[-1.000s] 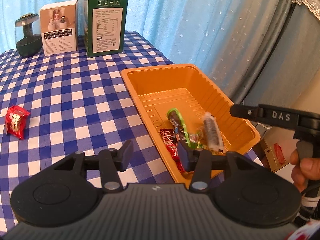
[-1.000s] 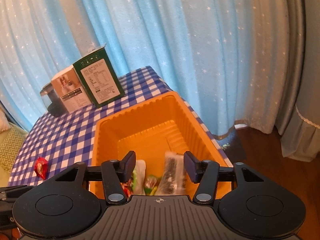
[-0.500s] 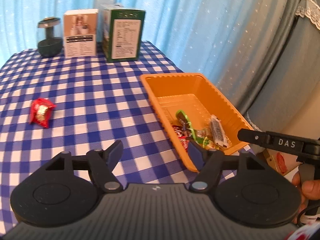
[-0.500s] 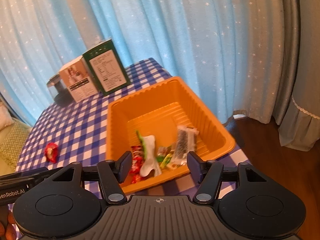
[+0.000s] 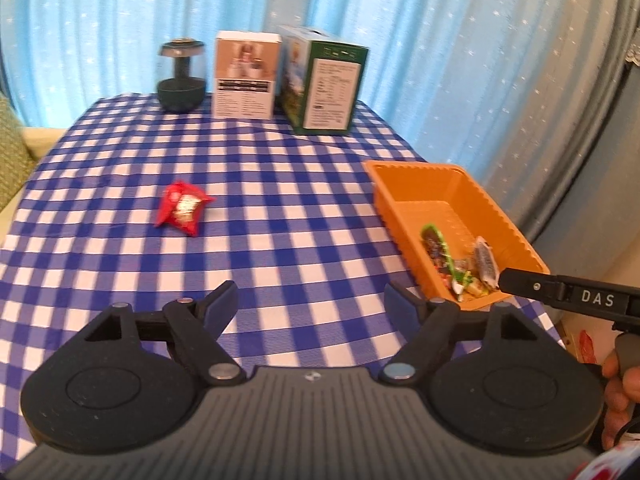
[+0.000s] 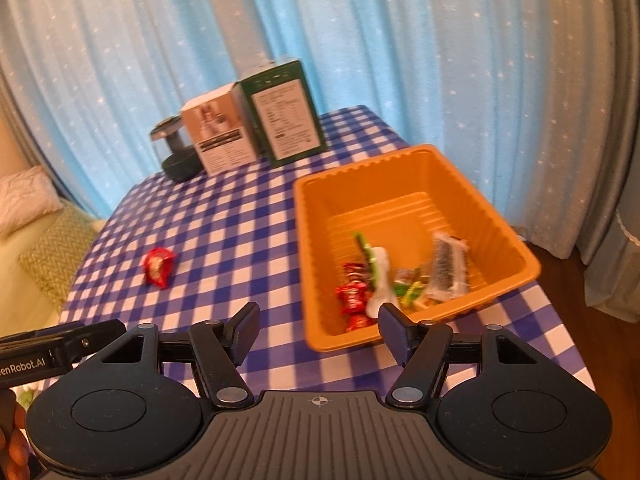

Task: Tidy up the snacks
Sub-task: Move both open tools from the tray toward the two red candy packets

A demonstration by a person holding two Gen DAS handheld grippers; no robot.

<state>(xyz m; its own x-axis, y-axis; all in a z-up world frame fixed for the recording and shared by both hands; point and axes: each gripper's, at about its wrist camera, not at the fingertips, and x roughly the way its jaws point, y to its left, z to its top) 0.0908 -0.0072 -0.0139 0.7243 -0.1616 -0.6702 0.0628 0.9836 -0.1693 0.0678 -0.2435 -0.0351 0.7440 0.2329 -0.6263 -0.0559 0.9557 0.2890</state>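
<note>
Both grippers hang above the near edge of the table (image 5: 288,216), which is covered in a blue-and-white checked cloth. Left gripper (image 5: 311,300): jaws spread wide, nothing between them but bare cloth; they have just been opening. Right gripper (image 6: 319,326): jaws also released and empty, likewise just opening, poised in front of the near rim of the orange tray (image 6: 516,248). The tray sits at the right side of the table, close to the edge. Inside it, gathered toward the near end, lie several wrapped snacks: red wrappers (image 6: 352,296), a green-edged pack (image 6: 366,250), a white piece (image 6: 380,280), small green and yellow sweets (image 6: 410,286), and a clear-wrapped dark bar (image 6: 444,266). One red snack packet (image 5: 182,208) lies alone on the cloth, well apart from the tray to its left. At the far edge of the table stand a dark lamp-like device (image 5: 182,76), a white box (image 5: 246,74) and a green box (image 5: 324,86), side by side. A blue star-patterned curtain (image 5: 400,20) hangs behind. In the left wrist view the right gripper's side, lettered "DAS", enters from the right with part of a hand (image 5: 620,384) below it.
</note>
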